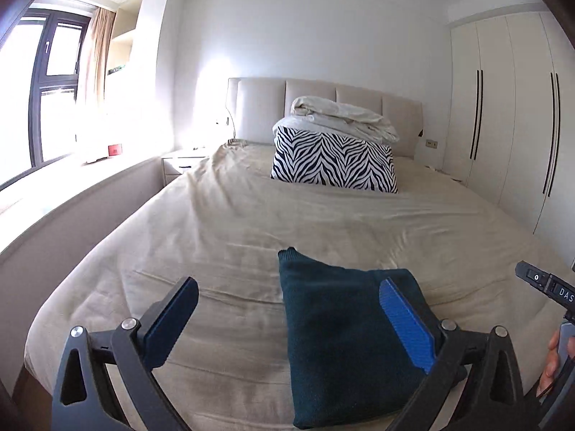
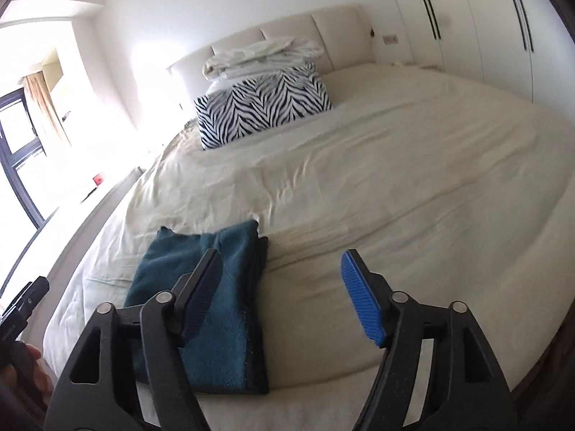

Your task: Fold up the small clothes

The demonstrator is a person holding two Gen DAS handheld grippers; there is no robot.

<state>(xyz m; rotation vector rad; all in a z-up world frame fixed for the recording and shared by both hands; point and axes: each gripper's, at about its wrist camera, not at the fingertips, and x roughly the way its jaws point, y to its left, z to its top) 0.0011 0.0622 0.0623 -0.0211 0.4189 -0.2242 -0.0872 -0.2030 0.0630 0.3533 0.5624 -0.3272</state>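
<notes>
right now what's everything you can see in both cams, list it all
folded garment: 1, dark teal, near end of the bed, folded into layers
bed: 1, beige cover, fills most of both views
zebra pillow: 1, black and white, upright at the head of the bed
bundled bedding: 1 pile, cream, on top of the pillow against the headboard
headboard: 1, beige, padded panels
wardrobe: 1, white doors, dark handles, to the right
window: 1, dark frame, to the left, with a tan curtain
red item: 1, on the sill, too small to identify
left gripper: open, above the garment
right gripper: open, above the garment's right edge
</notes>
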